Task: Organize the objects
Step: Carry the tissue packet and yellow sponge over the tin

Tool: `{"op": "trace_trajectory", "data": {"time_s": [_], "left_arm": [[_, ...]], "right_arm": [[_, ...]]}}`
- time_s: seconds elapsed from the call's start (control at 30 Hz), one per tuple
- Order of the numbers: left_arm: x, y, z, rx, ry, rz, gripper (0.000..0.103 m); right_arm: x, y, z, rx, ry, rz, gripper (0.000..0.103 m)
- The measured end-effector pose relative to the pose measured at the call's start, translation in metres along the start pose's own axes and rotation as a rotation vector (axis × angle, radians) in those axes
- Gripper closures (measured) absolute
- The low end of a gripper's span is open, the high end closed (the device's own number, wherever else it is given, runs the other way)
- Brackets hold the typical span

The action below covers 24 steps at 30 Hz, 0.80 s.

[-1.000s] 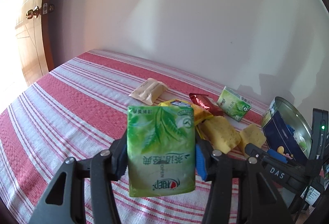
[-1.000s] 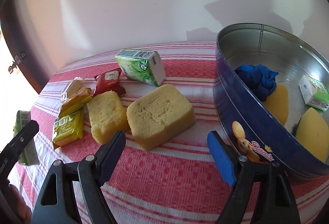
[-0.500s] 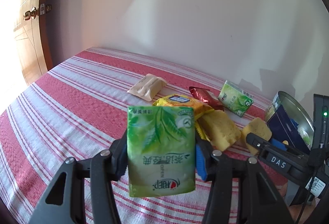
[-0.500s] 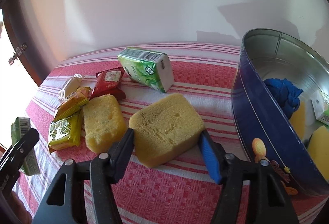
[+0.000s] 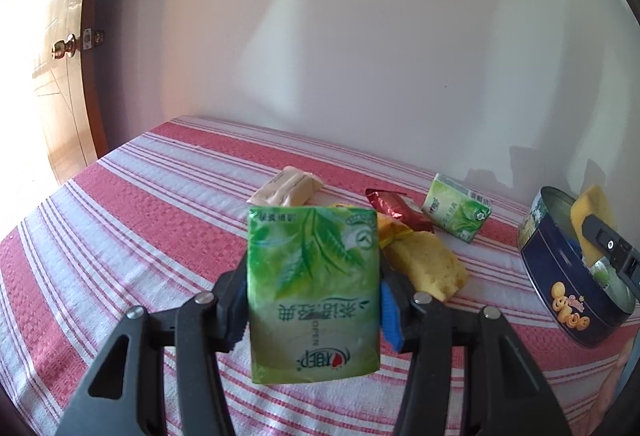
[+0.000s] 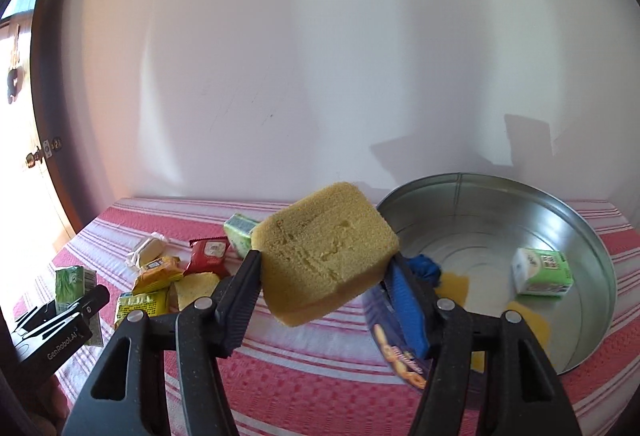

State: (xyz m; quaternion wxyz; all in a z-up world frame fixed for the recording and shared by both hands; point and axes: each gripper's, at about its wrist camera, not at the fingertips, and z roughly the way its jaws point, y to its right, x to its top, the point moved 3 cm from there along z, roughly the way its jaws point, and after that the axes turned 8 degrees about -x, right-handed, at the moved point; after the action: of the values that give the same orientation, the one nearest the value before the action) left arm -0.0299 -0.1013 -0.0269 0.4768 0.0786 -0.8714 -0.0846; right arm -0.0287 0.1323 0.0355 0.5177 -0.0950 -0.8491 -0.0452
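My left gripper is shut on a green tissue pack and holds it above the striped cloth. My right gripper is shut on a yellow sponge, lifted just left of the round blue tin; the sponge also shows over the tin in the left wrist view. In the tin lie a green carton, a blue cloth and yellow sponge pieces. A second yellow sponge lies on the cloth.
On the red-striped cloth lie a green carton, a red packet, yellow packets and a beige packet. A white wall stands behind. A wooden door is at the left.
My right gripper shut on the yellow sponge, lifted it off the cloth and carried it right to the tin's rim. My left gripper kept holding the tissue pack.
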Motion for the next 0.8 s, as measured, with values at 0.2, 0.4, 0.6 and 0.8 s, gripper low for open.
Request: {"op": "trace_trajectory", "data": {"time_s": [0.2, 0.4, 0.6, 0.8], "left_arm": [[-0.002, 0.015, 0.001, -0.018, -0.008, 0.014, 0.05], [0.002, 0.044, -0.003, -0.054, 0.017, 0.059, 0.05], [0.006, 0.09, 0.0, -0.11, 0.023, 0.116, 0.05], [0.015, 0.14, 0.001, -0.184, 0.052, 0.18, 0.05]], "right_arm": [[0.004, 0.024, -0.008, -0.015, 0.015, 0.028, 0.039], [0.008, 0.043, -0.019, -0.044, 0.048, 0.039, 0.039], [0.007, 0.068, -0.027, -0.071, 0.064, 0.05, 0.039], [0.01, 0.091, -0.03, -0.112, 0.069, 0.071, 0.039]]}}
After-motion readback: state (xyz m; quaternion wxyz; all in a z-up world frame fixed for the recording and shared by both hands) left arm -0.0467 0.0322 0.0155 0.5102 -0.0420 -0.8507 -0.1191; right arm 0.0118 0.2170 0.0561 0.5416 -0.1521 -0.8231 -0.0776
